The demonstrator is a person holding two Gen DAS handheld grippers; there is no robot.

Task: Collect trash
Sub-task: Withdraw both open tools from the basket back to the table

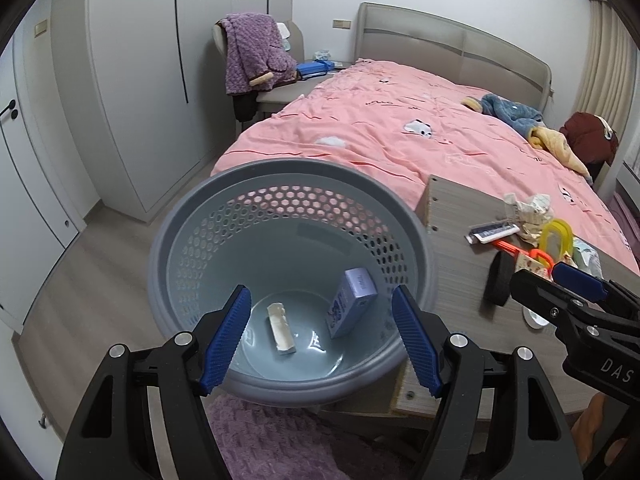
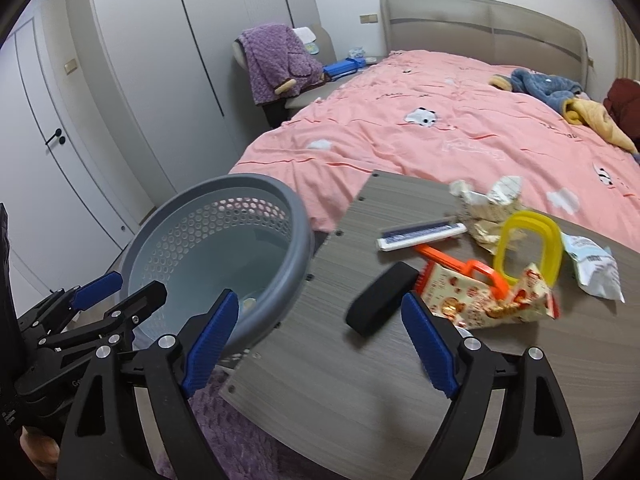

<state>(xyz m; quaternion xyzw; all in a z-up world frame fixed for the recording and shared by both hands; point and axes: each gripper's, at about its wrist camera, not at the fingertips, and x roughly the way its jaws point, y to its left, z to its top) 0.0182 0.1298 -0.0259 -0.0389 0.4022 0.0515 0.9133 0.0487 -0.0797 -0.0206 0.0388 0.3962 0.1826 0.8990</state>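
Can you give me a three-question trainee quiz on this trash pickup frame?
1. True or false: the grey basket is empty.
2. What stands nearest the right gripper? A) black case B) yellow ring C) white packet
3. Fill in: both grippers' jaws are ____.

Key: 1 false, a small purple box and a white scrap lie inside, below the left gripper. 2 A. 3 open.

I see basket (image 1: 288,184) mouth unobstructed; box (image 1: 352,302) and wrapper (image 1: 281,330) lie low inside. Near half of board (image 2: 340,380) bare. Far half crowded: black case (image 2: 378,298), snack bag (image 2: 480,300), yellow ring (image 2: 528,246).
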